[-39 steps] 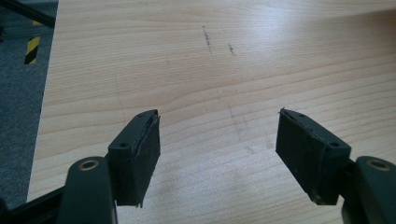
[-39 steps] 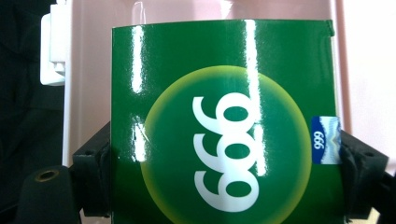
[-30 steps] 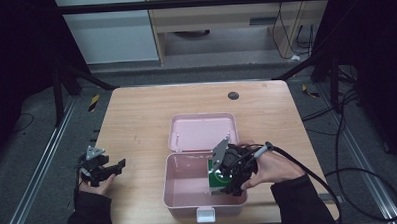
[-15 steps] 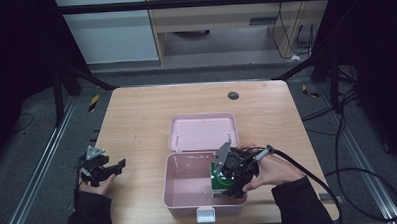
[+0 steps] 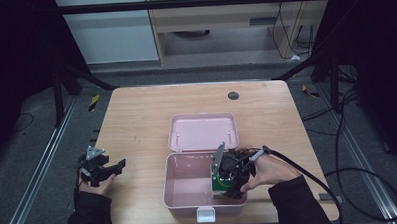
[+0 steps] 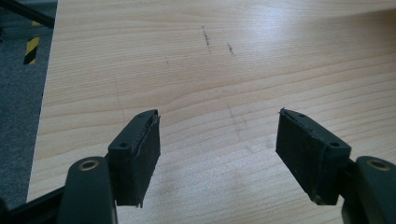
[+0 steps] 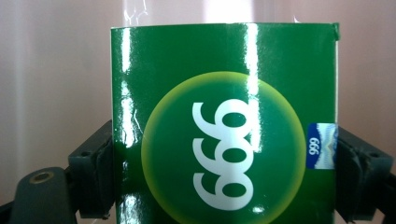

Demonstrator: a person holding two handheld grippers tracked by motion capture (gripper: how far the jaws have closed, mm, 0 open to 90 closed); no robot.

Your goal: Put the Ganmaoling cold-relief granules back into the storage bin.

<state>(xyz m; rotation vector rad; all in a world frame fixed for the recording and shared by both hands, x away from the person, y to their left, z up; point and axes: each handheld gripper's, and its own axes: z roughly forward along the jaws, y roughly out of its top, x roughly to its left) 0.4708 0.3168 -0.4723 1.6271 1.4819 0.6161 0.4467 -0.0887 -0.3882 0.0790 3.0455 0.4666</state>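
A pink box (image 5: 181, 192) stands open near the table's front edge, its lid (image 5: 202, 131) lying flat behind it. My right gripper (image 5: 227, 185) reaches down into the box's right side, shut on a glossy green carton (image 7: 224, 121) printed with white digits in a yellow-green circle. A sliver of the green carton (image 5: 220, 181) shows below the gripper in the high view. The pink inside of the box (image 7: 56, 70) lies behind the carton. My left gripper (image 6: 219, 149) hovers open over bare wood at the table's front left corner (image 5: 111, 170), nothing between its pads.
A small dark round spot (image 5: 233, 95) marks the table's far right part. The wooden table (image 5: 136, 119) has bare surface left of the box. Black frame posts and cables stand around the table on the grey floor.
The right gripper has moved forward and down with the green carton, deeper into the pink box. The left gripper has stayed in place.
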